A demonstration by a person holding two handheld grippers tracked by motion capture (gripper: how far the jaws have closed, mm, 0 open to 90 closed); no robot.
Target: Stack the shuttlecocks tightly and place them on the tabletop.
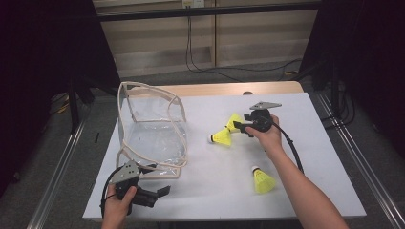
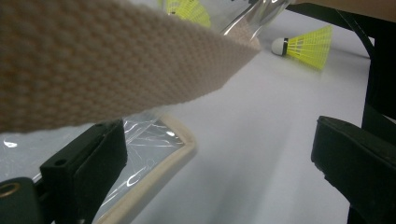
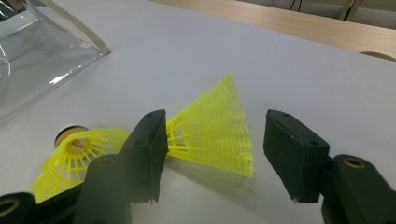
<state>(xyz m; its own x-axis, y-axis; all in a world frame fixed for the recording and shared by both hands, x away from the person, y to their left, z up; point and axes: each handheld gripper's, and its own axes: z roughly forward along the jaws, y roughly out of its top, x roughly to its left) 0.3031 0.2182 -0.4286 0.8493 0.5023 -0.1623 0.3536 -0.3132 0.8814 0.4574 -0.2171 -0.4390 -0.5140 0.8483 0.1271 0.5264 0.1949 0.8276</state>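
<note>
- Counting the yellow shuttlecocks on the white table [image 1: 210, 191], we find three: two lying together near the middle, and one shuttlecock [image 1: 262, 181] alone on the near right.
- We hold the right gripper [image 1: 240, 127] at the pair, its jaws spread open with one shuttlecock's mesh skirt [image 3: 217, 130] lying between them; the pads do not press it.
- Its neighbour, the second shuttlecock [image 3: 74, 156], lies just left of the left jaw in the right gripper view, cork end up toward the far side.
- One clear plastic bag [image 1: 153, 136] with beige webbing trim stands on the left of the table, mouth open.
- We keep the left gripper [image 1: 162, 192] at the near left corner, jaws wide apart and holding nothing, just beside the bag's near edge; a beige strap [image 2: 116, 60] crosses above its jaws.
</note>
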